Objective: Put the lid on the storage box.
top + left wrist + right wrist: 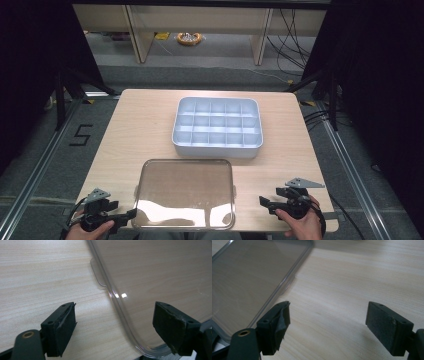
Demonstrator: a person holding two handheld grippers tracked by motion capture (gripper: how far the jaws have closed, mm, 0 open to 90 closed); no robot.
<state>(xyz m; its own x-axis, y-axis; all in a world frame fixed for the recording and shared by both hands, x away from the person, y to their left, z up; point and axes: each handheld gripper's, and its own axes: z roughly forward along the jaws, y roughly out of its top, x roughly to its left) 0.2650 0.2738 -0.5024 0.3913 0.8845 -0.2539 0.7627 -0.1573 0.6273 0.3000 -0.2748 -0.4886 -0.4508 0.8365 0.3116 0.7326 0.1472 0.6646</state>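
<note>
The left gripper (pixel 131 215) has its jaws spread wide, with nothing pinched, right at the left edge of the flat clear plastic lid (pixel 185 192). The lid lies on the light wooden table (pixel 135 130), near the front edge. Behind it sits a pale blue plastic box with many little compartments (pixel 218 127). The right gripper (pixel 264 202) is spread wide too, over bare table just right of the lid.

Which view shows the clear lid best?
The high view: the whole clear lid lies flat on the table, in front of the compartment box. The left gripper view shows one edge with a small tab; the right gripper view shows a corner and one side.
</note>
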